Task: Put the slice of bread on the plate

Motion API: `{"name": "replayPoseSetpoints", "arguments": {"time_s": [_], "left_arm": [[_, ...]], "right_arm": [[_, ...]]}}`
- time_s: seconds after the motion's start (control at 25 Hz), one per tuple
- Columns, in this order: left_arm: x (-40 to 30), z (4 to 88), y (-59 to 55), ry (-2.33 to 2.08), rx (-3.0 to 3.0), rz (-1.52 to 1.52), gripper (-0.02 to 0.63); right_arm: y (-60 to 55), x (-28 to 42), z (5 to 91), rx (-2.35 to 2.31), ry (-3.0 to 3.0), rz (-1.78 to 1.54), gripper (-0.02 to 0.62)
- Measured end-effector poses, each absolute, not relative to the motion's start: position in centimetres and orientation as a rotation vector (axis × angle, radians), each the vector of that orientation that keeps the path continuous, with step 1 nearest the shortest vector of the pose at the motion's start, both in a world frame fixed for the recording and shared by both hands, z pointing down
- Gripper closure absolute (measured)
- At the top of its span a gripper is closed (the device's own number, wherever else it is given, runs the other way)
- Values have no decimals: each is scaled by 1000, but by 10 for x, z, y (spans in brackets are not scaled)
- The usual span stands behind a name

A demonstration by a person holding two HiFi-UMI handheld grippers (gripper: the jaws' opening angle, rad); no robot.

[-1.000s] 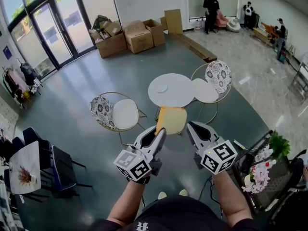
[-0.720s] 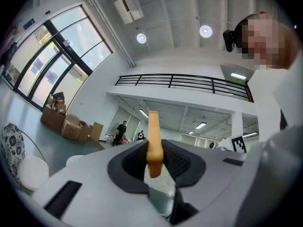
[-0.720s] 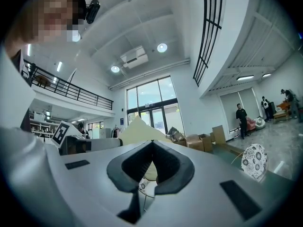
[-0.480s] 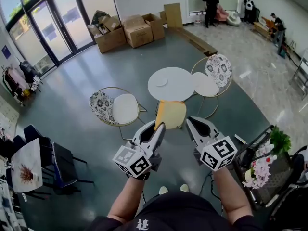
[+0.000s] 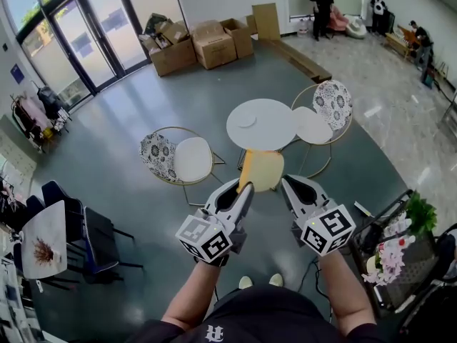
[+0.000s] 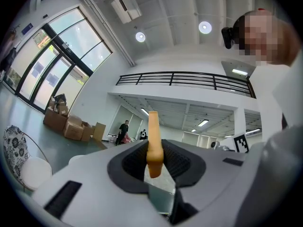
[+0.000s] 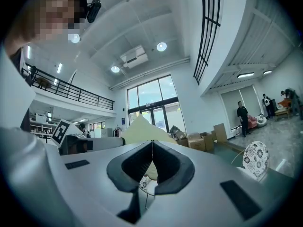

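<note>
The left claw (image 5: 243, 189) was closed partway on the bread (image 5: 262, 170), with its pads (image 6: 177, 162) pressed on both faces of the slice at the near edge; the right claw (image 5: 289, 184) was just beside it, its jaws together and nothing between them. The bread was in the air and rested on nothing; it stuck forward out of the left claw, with its long axis along the line of the claw; in the left claw view the bread (image 6: 153, 126) showed only its thin edge, upright between the pads.

The plate (image 5: 246, 121) lay ahead of the bread and, as it seemed, lower, on the left part of the round worktop (image 5: 275, 131); plate and bread were well apart. I judge that the coming move was to carry the slice forward and down and to turn it flat over the plate; this fell to the left hand, which held the slice.

The bread was pale yellow with a darker orange-brown crust, squarish, and it looked stiff, since it kept its shape when held by one edge. The plate was small, round, white and smooth, hard to tell from the white worktop; the pads were dark and ribbed.
</note>
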State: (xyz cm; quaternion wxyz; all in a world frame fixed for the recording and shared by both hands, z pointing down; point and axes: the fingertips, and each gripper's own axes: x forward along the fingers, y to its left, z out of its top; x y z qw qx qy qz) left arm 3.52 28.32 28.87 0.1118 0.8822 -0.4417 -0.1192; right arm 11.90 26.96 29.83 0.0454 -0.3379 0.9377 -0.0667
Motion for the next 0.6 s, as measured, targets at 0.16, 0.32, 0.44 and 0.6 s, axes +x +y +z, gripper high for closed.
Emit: {"name": "replayPoseSetpoints", "arguments": {"time_s": [0.16,0.32,0.44,0.6], "left_arm": [[44,290,279,-1317,2595,-336,517],[53,293,275,-1337,2583,-342,517],[57,294,273,-1355,2573,-349,517],[58,296,269,-1382,2559,-348,517]], "right_arm": [[265,123,299,-1020,2871,-202,593],[259,132,302,-1010,2877,-208,592],[254,138,303,-996,2875,-208,592],[249,139,302,-971,2873,-212,592]]}}
